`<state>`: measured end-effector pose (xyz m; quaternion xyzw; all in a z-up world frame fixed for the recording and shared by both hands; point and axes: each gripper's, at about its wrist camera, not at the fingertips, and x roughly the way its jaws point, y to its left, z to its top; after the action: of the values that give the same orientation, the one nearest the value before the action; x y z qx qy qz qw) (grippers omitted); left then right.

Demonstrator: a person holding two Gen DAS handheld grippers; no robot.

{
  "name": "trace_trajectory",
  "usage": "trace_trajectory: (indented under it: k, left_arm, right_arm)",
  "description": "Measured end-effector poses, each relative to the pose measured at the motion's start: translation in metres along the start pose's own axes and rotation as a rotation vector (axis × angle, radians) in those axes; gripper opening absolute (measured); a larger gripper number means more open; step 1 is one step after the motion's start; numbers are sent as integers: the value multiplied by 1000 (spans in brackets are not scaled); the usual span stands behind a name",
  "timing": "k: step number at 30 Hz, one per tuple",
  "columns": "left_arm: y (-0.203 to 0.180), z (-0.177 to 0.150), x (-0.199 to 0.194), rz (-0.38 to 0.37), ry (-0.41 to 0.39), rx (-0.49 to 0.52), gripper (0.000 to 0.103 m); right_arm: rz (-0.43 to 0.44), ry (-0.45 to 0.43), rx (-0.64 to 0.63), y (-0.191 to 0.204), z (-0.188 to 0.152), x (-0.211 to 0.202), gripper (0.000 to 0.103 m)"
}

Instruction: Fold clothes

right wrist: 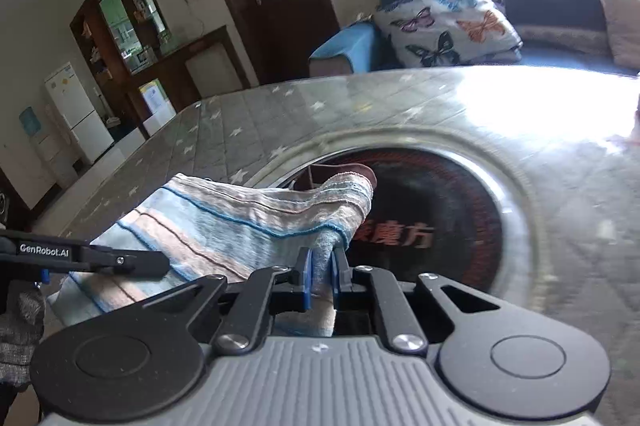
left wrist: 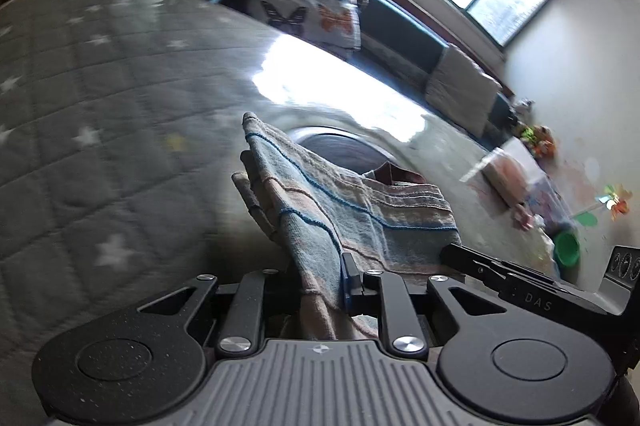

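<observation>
I am holding the striped towel (left wrist: 320,210) up over the table (left wrist: 100,130), which is wearing a grey quilted star-print cover under glass. My left tongs (left wrist: 320,282) are clamping one edge of the towel, and my right tongs (right wrist: 320,274) are clamping another edge of it. The towel (right wrist: 224,222) is sagging between them, just above the dark round inset (right wrist: 432,210) in the table (right wrist: 560,226). A butterfly-print pillow (right wrist: 444,22) is lying beyond.

Towel (right wrist: 224,222): rough woven cloth, striped; table cover (left wrist: 100,114): quilted fabric w/ glossy sheen; grippers matt black
</observation>
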<state>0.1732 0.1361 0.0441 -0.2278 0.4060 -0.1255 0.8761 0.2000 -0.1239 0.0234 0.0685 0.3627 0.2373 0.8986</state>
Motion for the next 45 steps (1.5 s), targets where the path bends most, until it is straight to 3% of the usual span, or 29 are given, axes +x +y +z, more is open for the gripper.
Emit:
trace_trajectory:
  k: [9,18,25,28,30,32,37,45]
  left_arm:
    - [-102,-6,49,-88,22,124,19]
    - [-187,-14,115,-128,64,224,19]
    - [-208,-21,156,-129,105,252,21]
    - [-208,-27,169,-58,118,284,26]
    - [-205,-26,169,-15,102,304,45]
    - [-201,-24,165,17,80,318,52]
    - [-206,-10,157,59,2,333,51]
    - [-242,-1,175,-26,-1,403,40]
  right_arm:
    - [-152,-93,24,-66,-1,-82,9]
    - [-300,-138,47,-141,8,-123,9]
    - [-379,-136,86,-193,1,-129,9]
    - [-391,-101,124,-214,-8,-122,10]
    - [-409,-79,137,-223,-16,-116,13]
    - [-428,-65,148,-230,-22,-112,13]
    - [-420,-96,149,-233,-19,-115,17]
    - [-359,-87,140,-234,-5,-90,24]
